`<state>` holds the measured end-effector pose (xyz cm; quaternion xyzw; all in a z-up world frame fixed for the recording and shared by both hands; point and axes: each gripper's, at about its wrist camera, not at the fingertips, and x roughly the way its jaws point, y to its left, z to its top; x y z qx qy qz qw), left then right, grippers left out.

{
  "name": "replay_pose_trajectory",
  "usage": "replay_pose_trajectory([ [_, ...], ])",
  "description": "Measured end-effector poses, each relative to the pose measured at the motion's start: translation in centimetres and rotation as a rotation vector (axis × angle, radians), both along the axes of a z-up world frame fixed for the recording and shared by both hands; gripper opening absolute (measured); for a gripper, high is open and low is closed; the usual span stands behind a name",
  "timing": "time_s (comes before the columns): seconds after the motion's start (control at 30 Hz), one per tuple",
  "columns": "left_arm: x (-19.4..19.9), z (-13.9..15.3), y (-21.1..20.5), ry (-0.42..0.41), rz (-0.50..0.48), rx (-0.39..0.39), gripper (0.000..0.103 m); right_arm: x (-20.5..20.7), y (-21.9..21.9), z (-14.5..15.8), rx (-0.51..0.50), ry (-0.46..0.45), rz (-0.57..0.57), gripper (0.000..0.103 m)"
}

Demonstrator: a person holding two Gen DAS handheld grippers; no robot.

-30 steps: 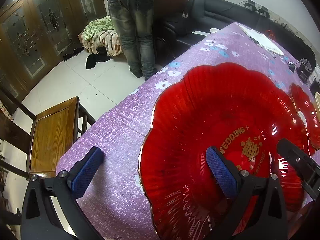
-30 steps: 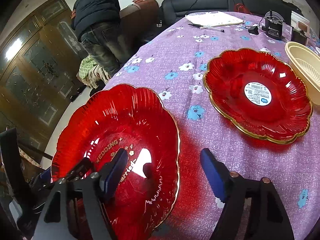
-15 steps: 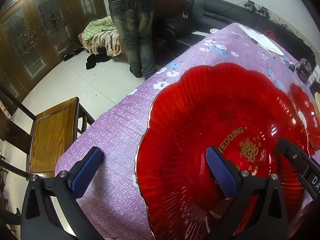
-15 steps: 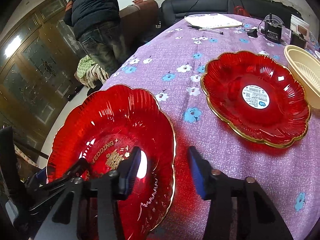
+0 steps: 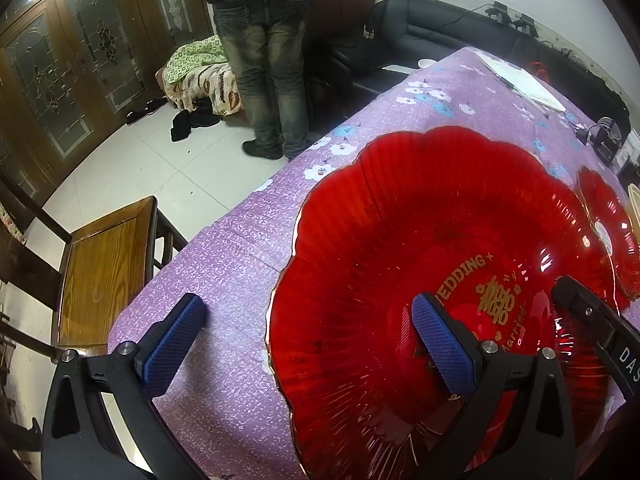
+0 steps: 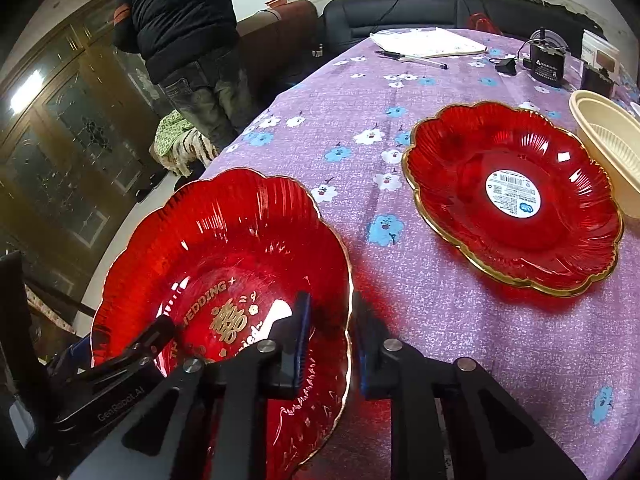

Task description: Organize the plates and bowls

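Observation:
A red scalloped plate (image 5: 400,240) with gold lettering lies near the table corner. My left gripper (image 5: 308,308) is open wide: one finger hangs over the plate's inside, the other over the cloth, and the plate's left rim lies between them. My right gripper (image 6: 330,308) straddles the same plate (image 6: 224,248) at its right rim. Its jaws are closing, one pad inside the wall and one outside, with a thin gap still showing. A second red plate (image 6: 512,200) with a white sticker lies further right, next to a cream bowl (image 6: 608,140).
The table (image 6: 440,320) has a purple flowered cloth. Its edge runs close along the plate's left side, with a wooden chair (image 5: 104,272) below. A person (image 5: 260,60) stands on the floor beyond. Papers (image 6: 428,40), a pen and black devices (image 6: 548,64) lie at the far end.
The right gripper's jaws have drawn together from wide open to a narrow gap around the plate's right rim. The plate has shifted slightly left. The left gripper has kept still.

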<state>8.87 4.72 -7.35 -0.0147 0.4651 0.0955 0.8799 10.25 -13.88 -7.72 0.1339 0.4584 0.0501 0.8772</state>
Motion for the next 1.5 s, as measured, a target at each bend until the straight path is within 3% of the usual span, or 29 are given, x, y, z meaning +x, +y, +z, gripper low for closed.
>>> replay_pose_trajectory([
  [0.63,-0.2,0.0,-1.9,-0.020,-0.063,0.011,0.099,0.0,-0.3,-0.1,0.031,-0.009,0.005,0.013],
  [0.83,-0.7,0.2,-2.1,-0.036,-0.083,-0.002,0.087,-0.2,-0.4,-0.1,0.041,-0.005,0.006,0.012],
  [0.97,-1.0,0.1,-1.9,-0.029,-0.116,-0.076,0.070,-0.4,-0.5,-0.1,0.048,0.001,0.008,0.010],
  [1.13,-1.9,0.3,-1.7,-0.028,-0.126,-0.094,0.063,-1.4,-0.7,0.1,0.060,0.011,0.012,0.009],
  [1.33,-3.3,1.9,-0.8,-0.040,-0.108,-0.057,0.063,-2.1,-1.2,0.1,0.075,0.018,0.001,0.009],
  [1.4,-4.1,3.6,0.0,-0.087,-0.099,-0.051,0.065,-2.2,-1.4,0.1,0.075,0.017,-0.002,0.009],
  [1.43,-4.6,4.7,0.5,-0.123,-0.091,-0.030,0.069,-2.3,-1.4,0.2,0.073,0.015,-0.003,0.009],
  [1.47,-4.9,5.3,1.0,-0.143,-0.081,-0.006,0.084,-2.4,-1.4,0.2,0.071,0.013,-0.002,0.009],
  [1.5,-5.2,6.1,1.8,-0.170,-0.049,0.029,0.087,-2.4,-1.4,0.2,0.071,0.011,-0.001,0.009],
])
